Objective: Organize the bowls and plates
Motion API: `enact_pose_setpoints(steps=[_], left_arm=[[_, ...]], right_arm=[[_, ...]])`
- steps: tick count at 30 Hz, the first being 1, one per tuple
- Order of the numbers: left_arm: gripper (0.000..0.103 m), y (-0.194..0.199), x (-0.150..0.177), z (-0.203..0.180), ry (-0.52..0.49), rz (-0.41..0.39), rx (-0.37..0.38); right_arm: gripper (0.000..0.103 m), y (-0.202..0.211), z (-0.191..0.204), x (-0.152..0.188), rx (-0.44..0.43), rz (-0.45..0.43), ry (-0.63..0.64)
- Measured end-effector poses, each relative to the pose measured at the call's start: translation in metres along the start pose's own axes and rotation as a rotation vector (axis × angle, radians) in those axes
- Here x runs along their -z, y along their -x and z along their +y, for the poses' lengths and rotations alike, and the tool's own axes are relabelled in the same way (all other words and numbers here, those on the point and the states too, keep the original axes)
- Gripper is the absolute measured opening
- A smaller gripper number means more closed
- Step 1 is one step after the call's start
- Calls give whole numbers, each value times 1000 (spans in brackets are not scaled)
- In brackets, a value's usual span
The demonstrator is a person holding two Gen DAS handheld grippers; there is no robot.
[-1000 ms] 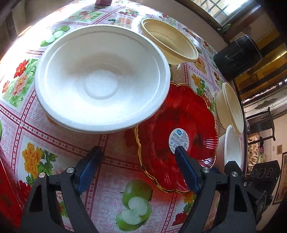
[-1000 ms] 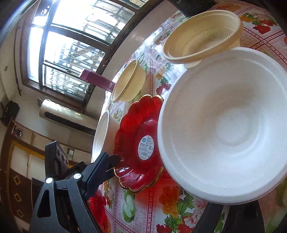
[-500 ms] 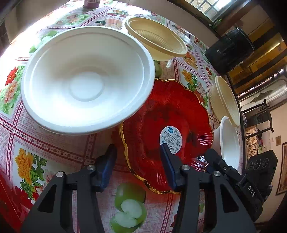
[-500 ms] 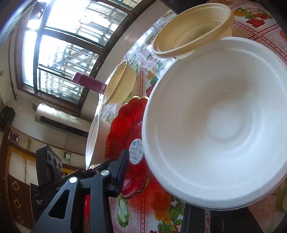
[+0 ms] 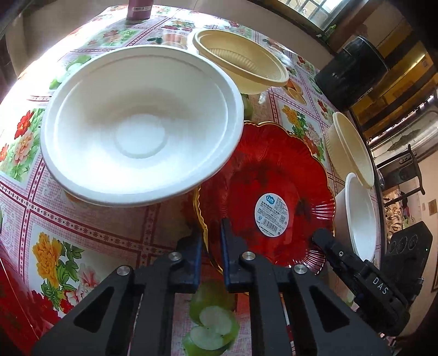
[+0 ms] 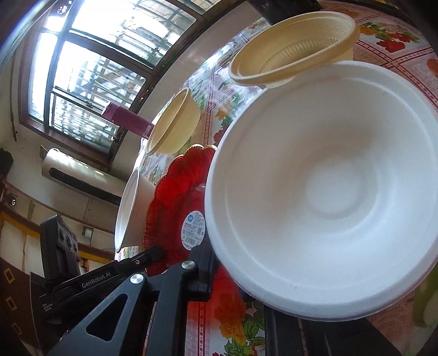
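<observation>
A red plate (image 5: 273, 175) with a gold scalloped rim and a round sticker lies on the flowered tablecloth (image 5: 90, 232). My left gripper (image 5: 210, 238) has its jaws closing tight on the plate's near rim, which is pinched between the blue pads. A wide white bowl (image 5: 142, 131) stands left of the plate. A second white bowl (image 5: 361, 219) stands at the plate's right. In the right wrist view that second bowl (image 6: 328, 191) looms large. My right gripper (image 6: 235, 276) is closing tight on its near rim, with one finger hidden under the bowl.
Two cream ribbed bowls (image 5: 241, 63) (image 5: 350, 153) stand behind the plate. A purple bottle (image 5: 138, 11) stands at the table's far edge and a black round appliance (image 5: 356, 74) at the far right. In the right wrist view a barred window (image 6: 95, 68) lies beyond the table.
Both grippers went from wide open to shut. The left closed on the red plate's rim and the right on the white bowl's rim. Neither hand shifted noticeably.
</observation>
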State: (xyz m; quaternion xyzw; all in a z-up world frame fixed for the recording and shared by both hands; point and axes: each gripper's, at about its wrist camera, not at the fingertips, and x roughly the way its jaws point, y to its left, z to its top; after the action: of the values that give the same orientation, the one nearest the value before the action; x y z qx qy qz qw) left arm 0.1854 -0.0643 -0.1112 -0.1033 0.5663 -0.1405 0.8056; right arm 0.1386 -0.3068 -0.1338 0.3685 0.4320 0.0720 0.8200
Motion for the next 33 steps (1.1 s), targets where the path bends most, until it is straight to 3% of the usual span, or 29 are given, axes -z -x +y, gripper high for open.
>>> enact_pose_setpoints(steps=[17,26,33], left_arm=[[10,31,61,8,-15,0,12],[10,60,95,1,-77,-82,-11],[11,108,114,17,-92,-189,-31]], right_arm=[[13,26,-1,40,-24,47,11],[13,54,12,67,-20,26,50],[13,66,49,84,-54,2,126]])
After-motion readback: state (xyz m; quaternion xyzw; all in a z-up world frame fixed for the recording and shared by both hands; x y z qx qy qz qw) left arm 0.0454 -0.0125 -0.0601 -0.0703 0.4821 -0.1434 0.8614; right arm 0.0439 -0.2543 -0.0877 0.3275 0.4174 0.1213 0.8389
